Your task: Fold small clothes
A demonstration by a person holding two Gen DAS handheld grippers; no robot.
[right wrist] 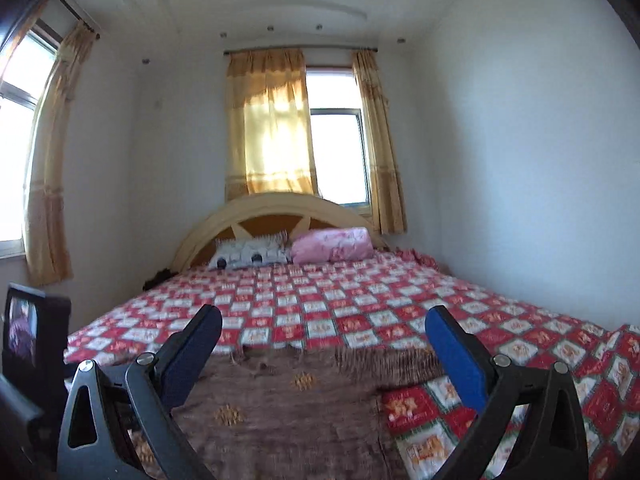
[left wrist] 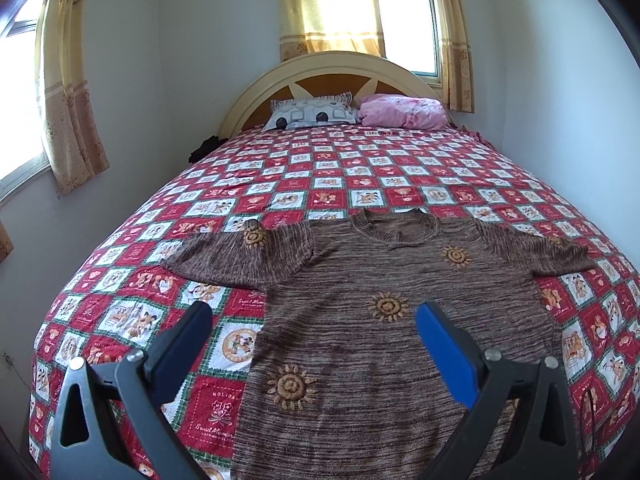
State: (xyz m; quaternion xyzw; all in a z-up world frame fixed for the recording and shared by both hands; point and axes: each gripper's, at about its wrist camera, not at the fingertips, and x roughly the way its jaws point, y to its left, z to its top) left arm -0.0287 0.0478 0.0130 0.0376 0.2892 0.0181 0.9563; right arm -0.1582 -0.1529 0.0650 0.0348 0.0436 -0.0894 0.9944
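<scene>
A brown knitted sweater (left wrist: pixel 380 320) with orange sun patterns lies flat and face up on the bed, sleeves spread to both sides, neck toward the headboard. My left gripper (left wrist: pixel 314 314) hovers open above its lower left part, nothing between the blue pads. In the right wrist view the sweater (right wrist: pixel 304 400) looks blurred, and my right gripper (right wrist: pixel 324 320) hangs open over its lower right side, holding nothing. The left gripper's body (right wrist: pixel 32 344) shows at the left edge of that view.
The bed has a red and white checked cover (left wrist: pixel 360 168). A patterned pillow (left wrist: pixel 312 114) and a pink bundle (left wrist: pixel 404 112) rest against the arched headboard (left wrist: pixel 332 68). Walls stand close on both sides; curtained windows (left wrist: pixel 404 20) lie behind.
</scene>
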